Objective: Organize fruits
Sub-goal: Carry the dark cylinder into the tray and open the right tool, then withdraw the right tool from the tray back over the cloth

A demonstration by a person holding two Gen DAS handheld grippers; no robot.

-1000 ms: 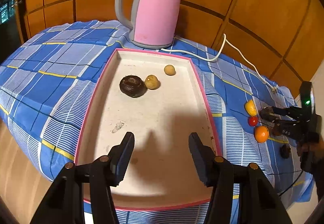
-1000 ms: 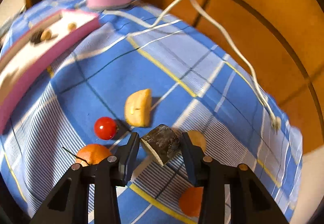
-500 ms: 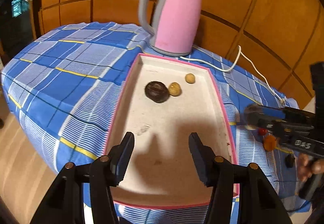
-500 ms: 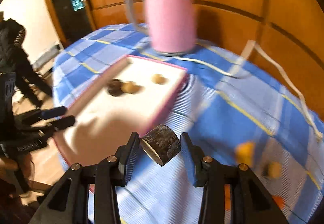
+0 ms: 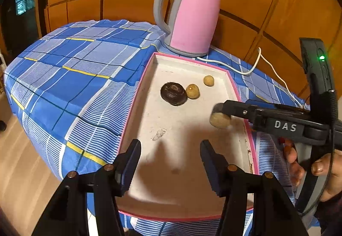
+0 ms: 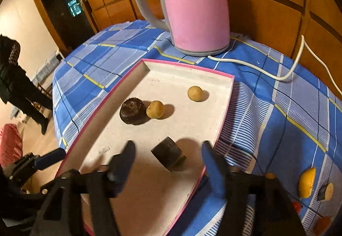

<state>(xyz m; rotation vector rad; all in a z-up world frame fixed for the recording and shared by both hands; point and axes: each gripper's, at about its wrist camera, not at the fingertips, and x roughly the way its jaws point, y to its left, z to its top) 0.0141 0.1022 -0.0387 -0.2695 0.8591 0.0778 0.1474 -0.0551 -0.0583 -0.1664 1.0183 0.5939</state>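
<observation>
Right wrist view: right gripper [image 6: 168, 159] has its jaws spread wide, nothing clamped. The dark bark-skinned chunk [image 6: 168, 156] sits between the fingers but clear of both, and looks to be lying on the tray floor with a shadow to its right; actual contact can't be confirmed. The chunk is a short stubby cylinder, long axis running diagonally from upper left to lower right, with the paler cut end facing lower right. In the left wrist view the same piece [image 5: 220, 120] shows a pale round cut face toward that camera, just under the right gripper's fingertip, near the right wall of the tray. Left gripper [image 5: 170, 158] is also wide open and empty, hovering over the near end of the tray. The pink-rimmed white tray [image 6: 224, 116] sits on the blue plaid tablecloth [image 6: 277, 129]. Further in: a dark round fruit [image 6: 132, 110] touching a tan round fruit [image 6: 155, 109], and a second tan fruit [image 6: 194, 93] apart from them, nearer the far wall. Pink kettle [image 6: 194, 5] stands just behind the tray, white cord [image 6: 286, 73] trailing right. Off the tray at far right: a yellow wedge [image 6: 307, 182], another small dark chunk [image 6: 326, 192], a red fruit [image 6: 296, 206] and an orange one [image 6: 322, 224], clustered close.
</observation>
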